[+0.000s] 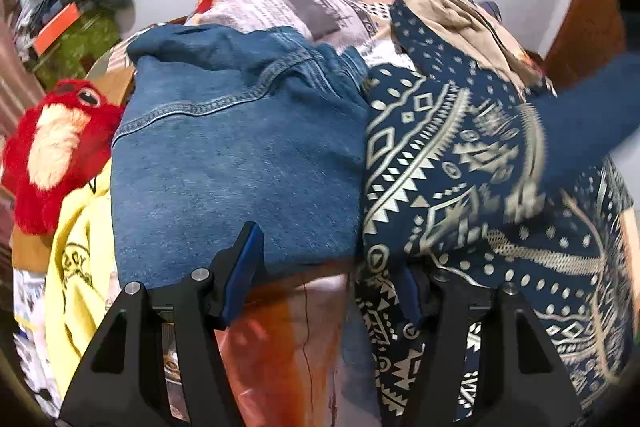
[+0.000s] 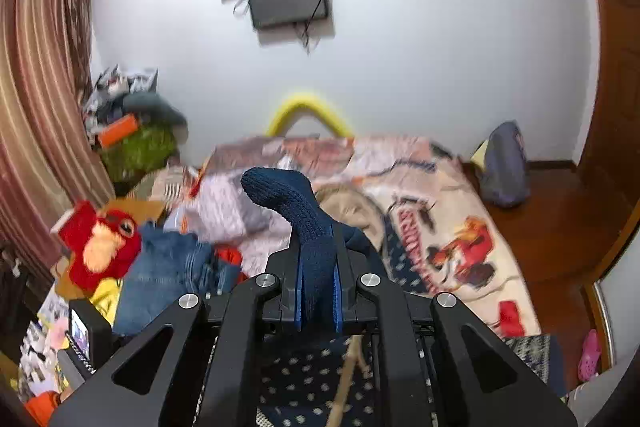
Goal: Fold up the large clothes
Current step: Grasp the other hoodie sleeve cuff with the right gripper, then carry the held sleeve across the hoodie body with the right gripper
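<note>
Fabric fills both views. We see the patterned navy garment (image 1: 460, 155) heaped on the bed (image 2: 440, 187), right of a folded pile of denim (image 1: 240, 147), and it spills toward us past the left gripper (image 1: 332, 283). That gripper's jaws stand apart; the right-hand finger is half buried in the print, and we cannot tell whether the cloth is truly pinched or only draped against it. The right gripper (image 2: 318, 291) has its blue pads (image 2: 298, 303) pressed together on a dark ribbed knit edge (image 2: 288, 203) — a cuff or hem, we judge — which sticks up past the fingertips and curls over.

In our judgement the garment is light, soft and limp: it will sag and bunch wherever it is not supported, and the thin printed body looks likely to slide. The ribbed edge is thicker and grippier, so it makes a sound hold. We would take the matching edge or a corner seam with the left gripper — two spread points keep it flat. A red plush toy (image 1: 56, 151) and a yellow shirt (image 1: 80, 267) lie close by and could snag.
</note>
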The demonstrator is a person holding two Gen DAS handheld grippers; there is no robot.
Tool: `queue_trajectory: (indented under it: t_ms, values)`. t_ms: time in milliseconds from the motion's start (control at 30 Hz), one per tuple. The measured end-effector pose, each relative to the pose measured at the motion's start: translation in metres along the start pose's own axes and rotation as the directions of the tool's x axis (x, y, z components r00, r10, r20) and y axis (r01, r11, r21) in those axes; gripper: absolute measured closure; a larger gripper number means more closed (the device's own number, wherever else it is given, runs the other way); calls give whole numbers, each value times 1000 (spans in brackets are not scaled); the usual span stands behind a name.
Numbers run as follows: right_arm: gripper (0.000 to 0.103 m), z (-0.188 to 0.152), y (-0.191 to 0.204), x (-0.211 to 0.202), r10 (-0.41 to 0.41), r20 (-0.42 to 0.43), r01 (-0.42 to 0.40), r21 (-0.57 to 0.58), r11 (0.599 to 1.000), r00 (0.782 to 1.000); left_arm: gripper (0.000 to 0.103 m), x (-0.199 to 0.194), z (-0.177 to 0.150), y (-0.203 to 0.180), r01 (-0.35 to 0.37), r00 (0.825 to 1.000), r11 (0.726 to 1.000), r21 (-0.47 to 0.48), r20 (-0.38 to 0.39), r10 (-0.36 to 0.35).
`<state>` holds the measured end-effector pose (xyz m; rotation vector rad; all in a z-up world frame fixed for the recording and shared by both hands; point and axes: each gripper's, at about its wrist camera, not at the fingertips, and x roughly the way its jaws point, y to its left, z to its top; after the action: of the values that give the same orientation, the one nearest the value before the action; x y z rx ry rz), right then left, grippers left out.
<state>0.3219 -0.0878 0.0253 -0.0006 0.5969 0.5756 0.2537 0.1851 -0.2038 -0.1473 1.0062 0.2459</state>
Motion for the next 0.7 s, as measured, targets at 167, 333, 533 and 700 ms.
queue_trajectory:
  t_ms: [167, 333, 533, 700]
  values:
    - [93, -19, -27, 1, -41, -7, 41, 20, 999, 999, 41, -1, -1, 3, -5, 1000, 998, -60, -5, 4]
    - [93, -65, -70, 25, -99, -148, 110, 64, 992, 984, 41, 2, -8, -6, -27, 999, 998, -57, -24, 26]
    - [93, -138, -126, 48, -127, -333, 187, 154, 970, 934, 41, 6, -17, -16, -40, 998, 999, -19, -39, 39]
    - [92, -192, -159, 58, -58, -464, 190, 242, 951, 884, 38, 15, -21, -12, -53, 997, 998, -25, -61, 52]
